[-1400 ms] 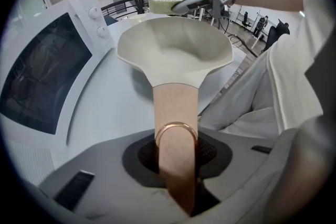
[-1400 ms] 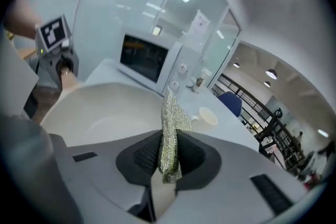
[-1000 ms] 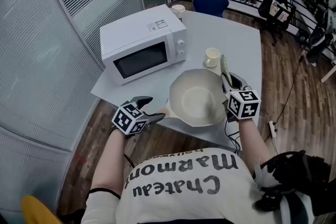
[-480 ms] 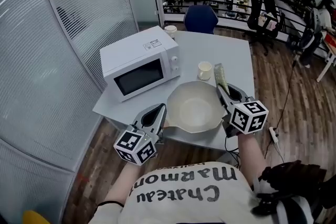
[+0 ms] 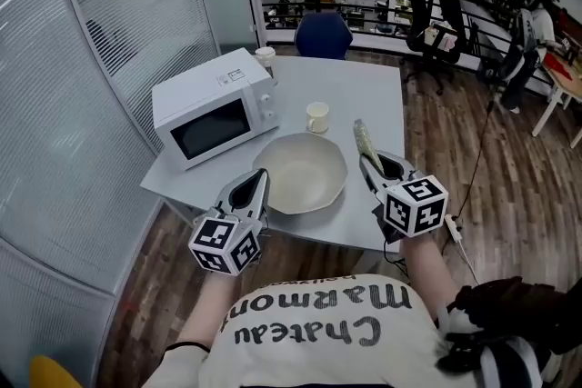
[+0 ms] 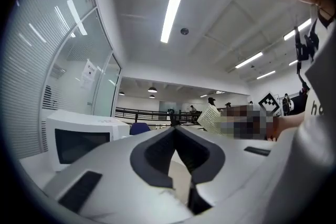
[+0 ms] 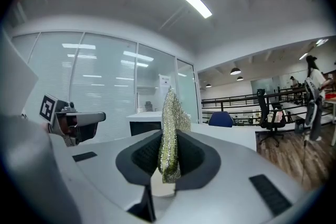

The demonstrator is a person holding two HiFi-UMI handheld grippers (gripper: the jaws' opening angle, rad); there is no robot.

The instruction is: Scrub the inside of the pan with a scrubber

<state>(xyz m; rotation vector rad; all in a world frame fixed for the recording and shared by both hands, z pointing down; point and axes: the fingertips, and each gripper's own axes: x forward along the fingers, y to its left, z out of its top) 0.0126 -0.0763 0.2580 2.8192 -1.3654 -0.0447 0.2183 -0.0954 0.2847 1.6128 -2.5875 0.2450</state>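
Just left of the pan (image 5: 305, 175), by its near rim, the left gripper (image 5: 259, 178) is hovering with its jaws pressed together and nothing between them. Just right of the pan and clear of it, the right gripper (image 5: 370, 163) is clamping the scrubber (image 5: 363, 139), a glittery silver-green pad that is sticking out past the jaw tips and standing on edge. The pan itself, pale and round, is sitting on the grey table (image 5: 368, 95) close to the table's near edge, with nothing inside it. Beyond the pan a small cup (image 5: 316, 116) is standing upright. Left of the pan and further back, a white microwave (image 5: 214, 115) is resting with its dark door facing the person.
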